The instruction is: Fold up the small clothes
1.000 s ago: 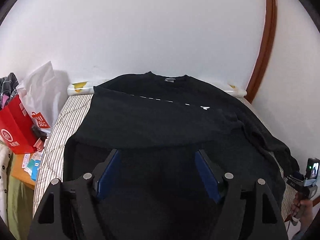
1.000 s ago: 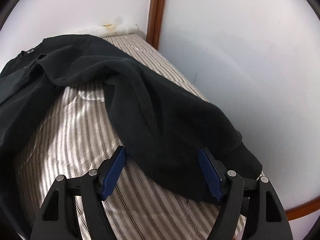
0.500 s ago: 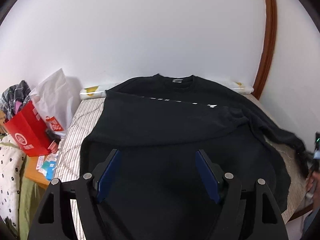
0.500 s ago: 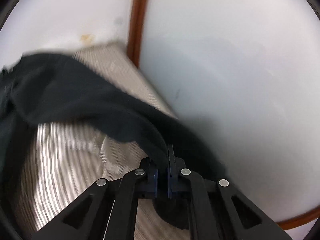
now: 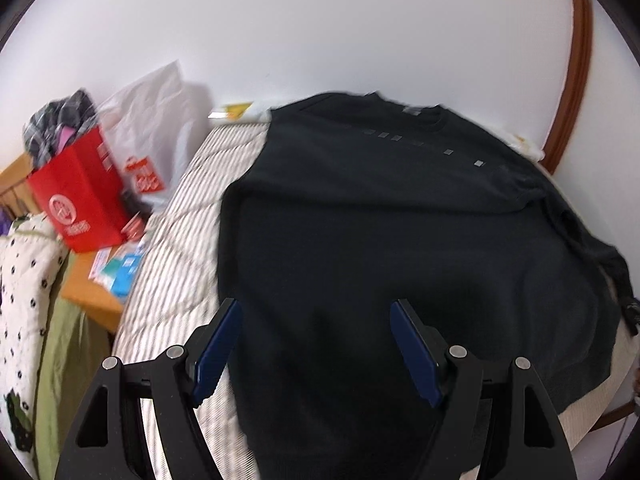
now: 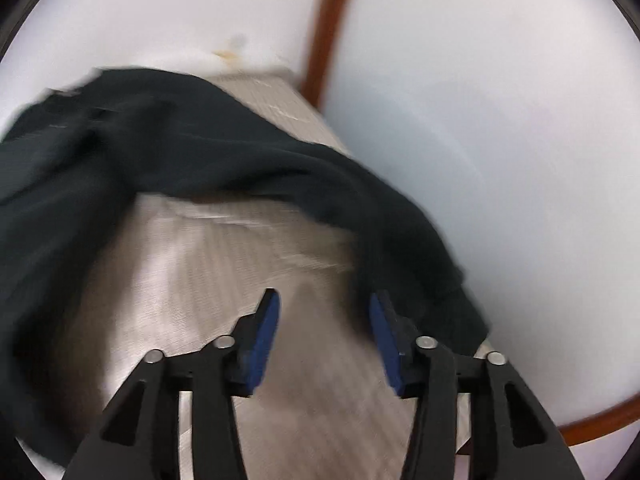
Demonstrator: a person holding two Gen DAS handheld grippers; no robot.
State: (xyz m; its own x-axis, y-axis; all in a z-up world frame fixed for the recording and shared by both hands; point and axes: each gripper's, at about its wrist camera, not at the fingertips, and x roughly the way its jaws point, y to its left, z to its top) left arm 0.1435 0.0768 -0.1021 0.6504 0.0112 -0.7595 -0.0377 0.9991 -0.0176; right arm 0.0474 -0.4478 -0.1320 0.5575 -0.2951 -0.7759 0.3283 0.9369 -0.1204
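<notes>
A black long-sleeved sweatshirt [image 5: 380, 232] lies spread on a striped mattress [image 5: 176, 248], neck toward the far wall. My left gripper [image 5: 316, 340] is open and empty, above the shirt's lower hem. In the right wrist view the shirt's right sleeve [image 6: 400, 232] lies along the mattress [image 6: 240, 280] beside the wall. My right gripper [image 6: 324, 328] is open and empty; its right finger is next to the sleeve's cuff end. The view is blurred by motion.
A red paper bag [image 5: 80, 204] and a white plastic bag [image 5: 152, 128] stand left of the mattress, with small packets [image 5: 120, 272] on a wooden surface. A spotted white cloth [image 5: 24, 288] is at far left. White walls and brown trim [image 6: 324, 40] bound the mattress.
My right gripper shut on the sleeve half a second ago and has now opened, leaving the sleeve on the mattress. My left gripper stayed open and shifted left.
</notes>
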